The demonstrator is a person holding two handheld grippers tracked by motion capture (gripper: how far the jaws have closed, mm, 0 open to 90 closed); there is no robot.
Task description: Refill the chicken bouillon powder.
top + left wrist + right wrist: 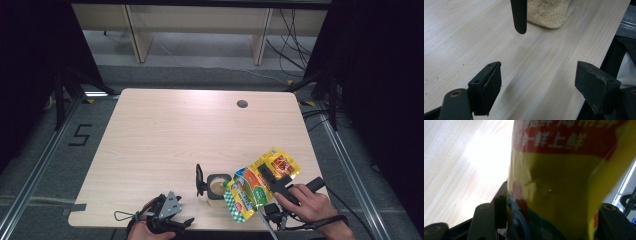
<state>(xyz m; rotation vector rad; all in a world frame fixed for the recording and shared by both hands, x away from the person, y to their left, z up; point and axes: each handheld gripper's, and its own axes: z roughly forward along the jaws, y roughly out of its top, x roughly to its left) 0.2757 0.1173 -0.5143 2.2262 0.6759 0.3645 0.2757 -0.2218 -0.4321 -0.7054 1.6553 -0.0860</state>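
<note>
— While I watch from the high view, my right gripper [265,186] holds the yellow pouch [260,182] tilted over the open jar [218,186] near the surface's [165,135] front edge.
— And the left gripper view?
— Left gripper [537,82] fingers stand apart, empty, the jar [550,12] just ahead.
— Right gripper view?
— Fingers clamped on the pouch [559,182]. I judge we're pouring; next, tip it further, mouth over the jar.

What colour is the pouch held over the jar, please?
Mainly yellow pouch, with red, green and orange print; high view.
</note>
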